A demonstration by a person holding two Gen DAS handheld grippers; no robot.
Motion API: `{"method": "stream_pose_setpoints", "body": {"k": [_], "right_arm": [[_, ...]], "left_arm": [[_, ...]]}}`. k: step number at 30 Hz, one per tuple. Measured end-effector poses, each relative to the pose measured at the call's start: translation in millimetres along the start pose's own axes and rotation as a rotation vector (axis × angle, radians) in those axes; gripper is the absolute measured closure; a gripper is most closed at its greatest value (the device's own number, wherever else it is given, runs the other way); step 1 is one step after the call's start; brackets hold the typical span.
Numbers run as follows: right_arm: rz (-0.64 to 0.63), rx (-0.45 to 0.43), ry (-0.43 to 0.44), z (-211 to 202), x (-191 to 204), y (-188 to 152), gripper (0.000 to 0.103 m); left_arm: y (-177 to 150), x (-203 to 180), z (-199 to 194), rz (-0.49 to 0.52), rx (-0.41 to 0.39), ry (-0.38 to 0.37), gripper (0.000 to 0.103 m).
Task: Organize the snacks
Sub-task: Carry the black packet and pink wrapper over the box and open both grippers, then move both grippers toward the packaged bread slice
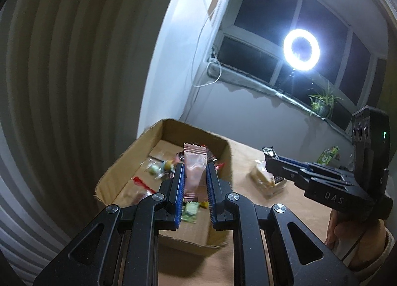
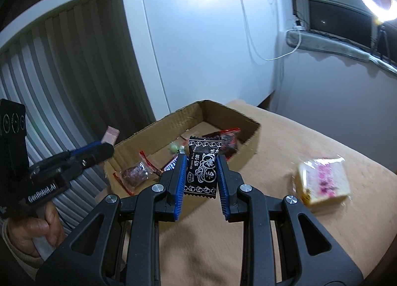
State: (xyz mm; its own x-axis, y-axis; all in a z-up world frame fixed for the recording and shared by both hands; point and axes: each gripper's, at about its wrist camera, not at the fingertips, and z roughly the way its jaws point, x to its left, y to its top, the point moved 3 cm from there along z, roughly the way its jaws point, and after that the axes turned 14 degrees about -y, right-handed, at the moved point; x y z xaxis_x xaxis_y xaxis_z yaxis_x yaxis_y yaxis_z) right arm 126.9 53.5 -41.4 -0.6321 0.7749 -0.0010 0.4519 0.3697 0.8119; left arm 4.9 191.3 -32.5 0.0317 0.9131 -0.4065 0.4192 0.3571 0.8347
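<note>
My left gripper clamps the pink sachet, my right gripper the black candy; I'd release only above the box at twelve o'clock.

- Brown corrugated cardboard box: matt, rough torn edges.
- Pink crinkle-edged plastic sachet: slightly glossy.
- Black printed foil candy wrapper: shiny.
- Tan tabletop: smooth, matt.

A lit ring light stands on a dark stand before a dark window, beyond the far edge of the surface. A potted plant sits on the sill. A white cable hangs down the white wall. A ribbed panel rises past the surface's left edge.
</note>
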Motion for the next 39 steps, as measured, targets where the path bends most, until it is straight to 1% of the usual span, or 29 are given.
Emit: {"method": "stream_pose_setpoints", "body": {"k": [6,7,8,9,10,12,14,15,16,20,22,25,30,34,39], "right_arm": [[-0.031,0.014,0.02,46.3,12.0,17.3,0.078],[-0.029,0.015,0.024,54.9,13.1,19.5,0.076],[-0.029,0.029,0.025,64.0,14.4,19.3,0.069],[-0.028,0.053,0.024,73.4,16.1,17.8,0.043],[-0.014,0.062,0.019,78.6,15.6,12.8,0.033],[-0.008,0.057,0.021,77.8,15.4,5.3,0.033],[-0.012,0.055,-0.005,73.2,13.1,-2.9,0.033],[-0.016,0.056,-0.011,71.5,11.3,-4.0,0.034],[-0.016,0.053,-0.018,67.0,9.2,-5.6,0.033],[0.018,0.01,-0.053,44.6,-4.2,-5.5,0.033],[0.036,-0.01,-0.069,31.5,-11.2,-4.6,0.028],[0.045,-0.031,-0.095,16.2,-16.5,-6.1,0.024],[0.063,-0.058,-0.126,-7.0,-27.0,-9.7,0.019],[0.073,-0.068,-0.13,-19.1,-32.9,-13.3,0.019],[0.086,-0.08,-0.134,-29.0,-40.0,-17.3,0.019]], "left_arm": [[-8.5,22.5,23.9,-0.041,0.044,0.0,0.088],[-10.7,26.8,29.9,-0.051,0.056,0.001,0.087],[-12.2,29.4,35.8,-0.057,0.067,0.002,0.087],[-15.0,32.7,40.9,-0.061,0.082,0.004,0.085],[-18.7,36.3,48.0,-0.064,0.105,0.018,0.076],[-21.7,37.5,51.5,-0.056,0.103,0.043,0.073],[-21.8,33.3,50.6,-0.041,0.095,0.032,0.063],[-21.5,30.6,49.5,-0.033,0.09,0.027,0.049],[-20.8,28.0,47.3,-0.025,0.082,0.045,0.034],[-16.3,22.5,37.6,-0.002,0.058,0.084,0.033],[-13.3,18.4,29.4,0.014,0.042,0.104,0.033],[-9.3,7.5,14.9,0.05,0.018,0.129,0.031],[-3.1,-4.2,2.1,0.083,-0.008,0.132,0.027],[0.0,-19.5,0.5,0.113,-0.018,0.129,0.024],[0.5,-33.3,-4.1,0.138,-0.029,0.12,0.024]]}}
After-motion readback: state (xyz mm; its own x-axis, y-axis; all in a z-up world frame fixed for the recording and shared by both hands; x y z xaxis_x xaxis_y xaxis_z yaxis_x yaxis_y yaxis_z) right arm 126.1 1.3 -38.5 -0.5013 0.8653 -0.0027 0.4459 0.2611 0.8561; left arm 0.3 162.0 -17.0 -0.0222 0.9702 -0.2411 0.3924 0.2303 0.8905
